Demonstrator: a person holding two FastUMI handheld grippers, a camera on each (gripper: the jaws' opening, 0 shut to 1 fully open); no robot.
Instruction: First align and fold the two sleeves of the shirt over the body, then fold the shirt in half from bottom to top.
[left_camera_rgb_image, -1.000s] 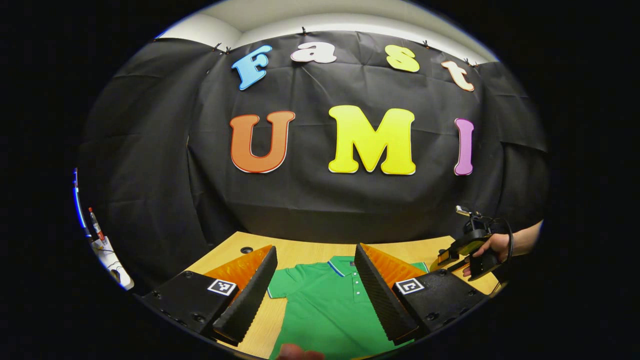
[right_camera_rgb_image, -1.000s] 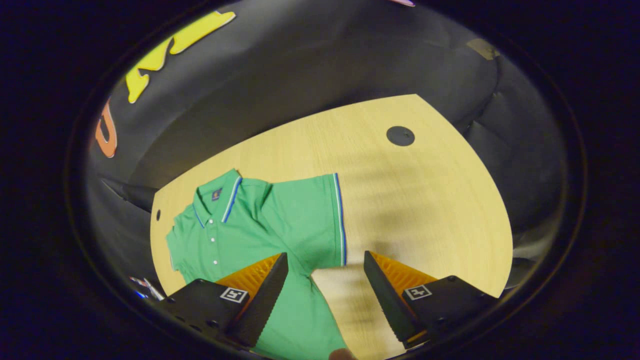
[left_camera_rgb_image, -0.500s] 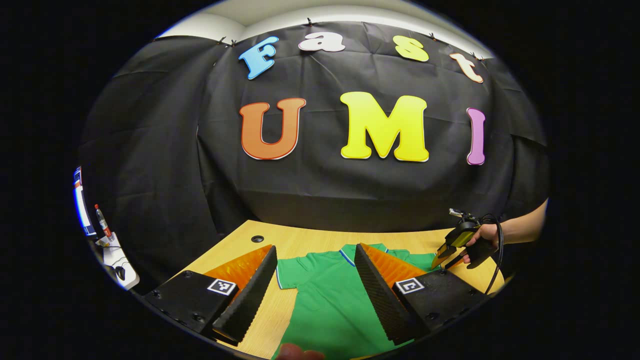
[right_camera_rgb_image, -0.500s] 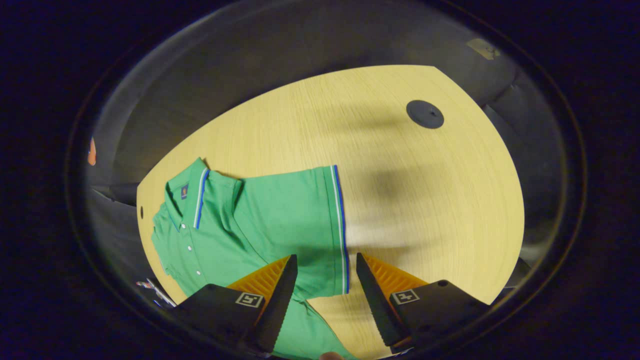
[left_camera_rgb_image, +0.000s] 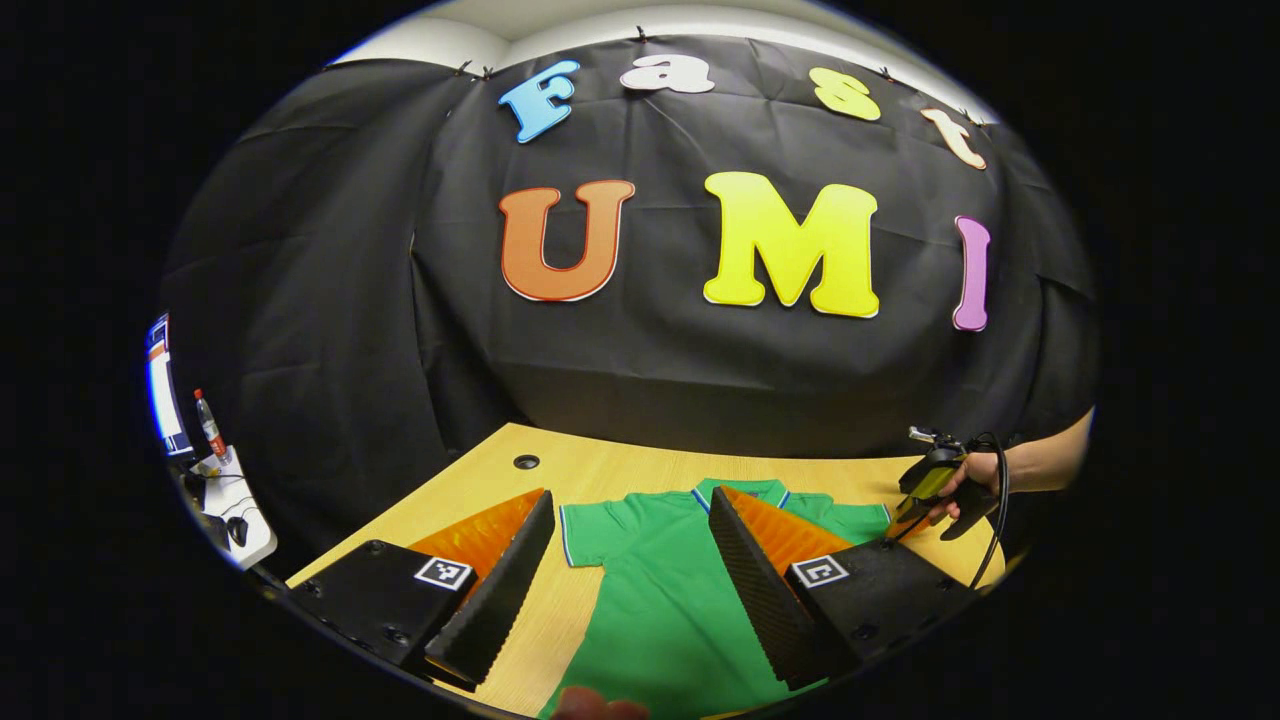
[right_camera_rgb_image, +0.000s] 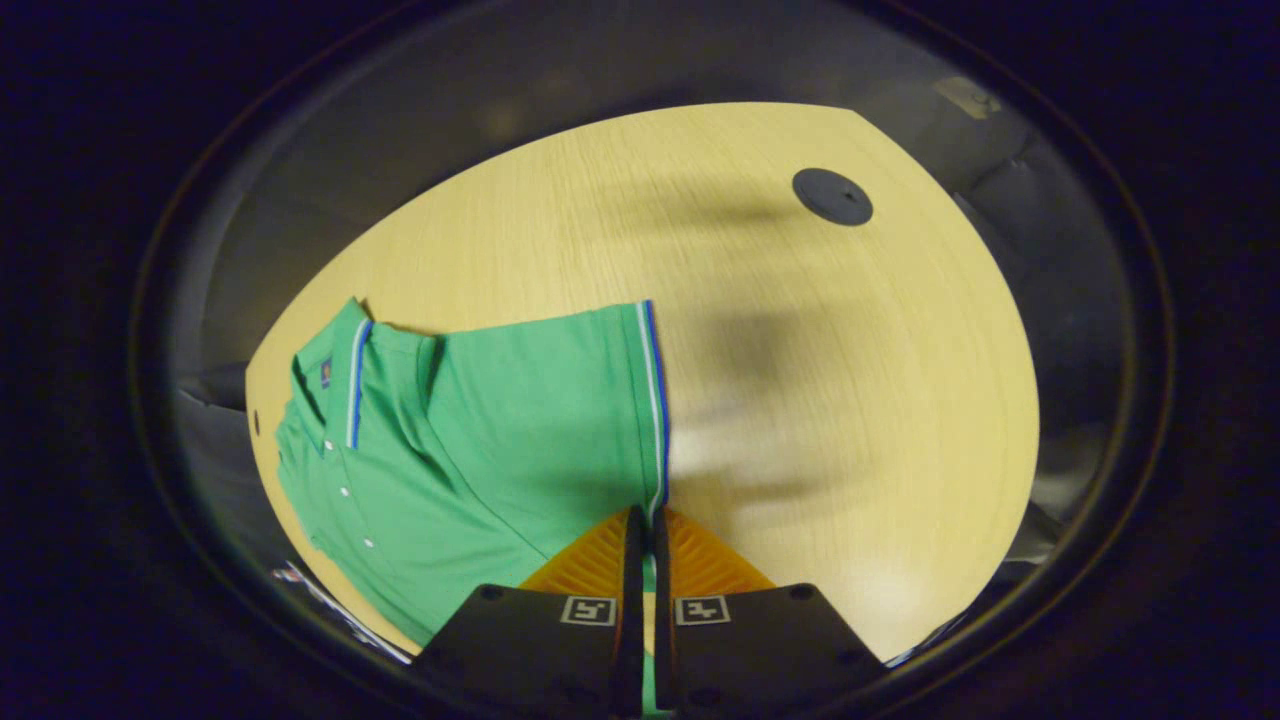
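The green shirt lies flat on the bench, lower left in the right gripper view. The right claw pinches its striped sleeve hem. The left claw hangs spread above the shirt. A dark grommet sits upper right.

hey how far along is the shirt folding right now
Barely begun. Done: nothing folded; the green polo shirt lies flat on the table, both sleeves spread. In hand: the right gripper is shut on the striped sleeve cuff; the left gripper hovers open. Left: both sleeve folds, then bottom-to-top fold.
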